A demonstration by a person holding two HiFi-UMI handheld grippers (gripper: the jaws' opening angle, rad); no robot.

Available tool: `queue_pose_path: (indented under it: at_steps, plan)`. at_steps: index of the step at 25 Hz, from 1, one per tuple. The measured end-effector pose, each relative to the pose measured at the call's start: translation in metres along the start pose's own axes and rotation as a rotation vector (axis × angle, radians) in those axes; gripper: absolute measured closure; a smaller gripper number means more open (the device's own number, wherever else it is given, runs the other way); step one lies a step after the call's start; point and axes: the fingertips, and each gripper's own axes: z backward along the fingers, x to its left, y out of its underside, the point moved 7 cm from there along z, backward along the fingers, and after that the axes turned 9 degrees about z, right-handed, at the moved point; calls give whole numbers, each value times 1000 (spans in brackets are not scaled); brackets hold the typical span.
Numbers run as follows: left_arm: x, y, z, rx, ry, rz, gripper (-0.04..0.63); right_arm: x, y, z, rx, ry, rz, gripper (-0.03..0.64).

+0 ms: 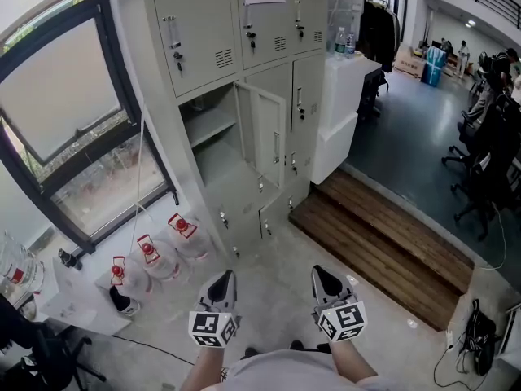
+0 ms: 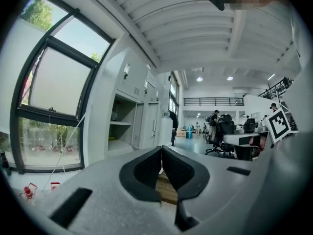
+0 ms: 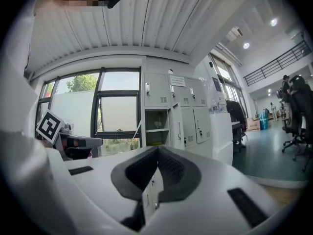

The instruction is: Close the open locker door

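The grey locker bank [image 1: 244,47] stands ahead of me. One middle compartment [image 1: 210,129] is open, with a shelf inside, and its door [image 1: 264,133] is swung outward to the right. Both grippers hang low near my body, well short of the lockers. My left gripper [image 1: 226,277] and my right gripper [image 1: 320,272] each have their jaws together with nothing between them. In the left gripper view, the left gripper [image 2: 161,149] points toward the open compartment [image 2: 122,126]. From the right gripper view, the right gripper [image 3: 157,149] faces the open compartment [image 3: 156,127].
Three water jugs [image 1: 163,255] with red caps sit on the floor left of the lockers, below a large window [image 1: 73,129]. A wooden step [image 1: 383,247] lies to the right, beside a white counter [image 1: 342,104]. Office chairs [image 1: 488,161] stand at far right.
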Motion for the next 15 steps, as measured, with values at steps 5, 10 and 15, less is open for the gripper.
queue_pose_path:
  at_steps: [5,10,15]
  plan:
    - [-10,2,-7,1,-27,-2,586,-15,1,-2,-19,-33,-7,603]
    - [-24,4,-16,-5,-61,-7,586,-35,5,-4,-20,-68,-9,603]
    - [-41,9,-26,-11,-94,-17,586,-59,11,-5,-20,-102,-9,603]
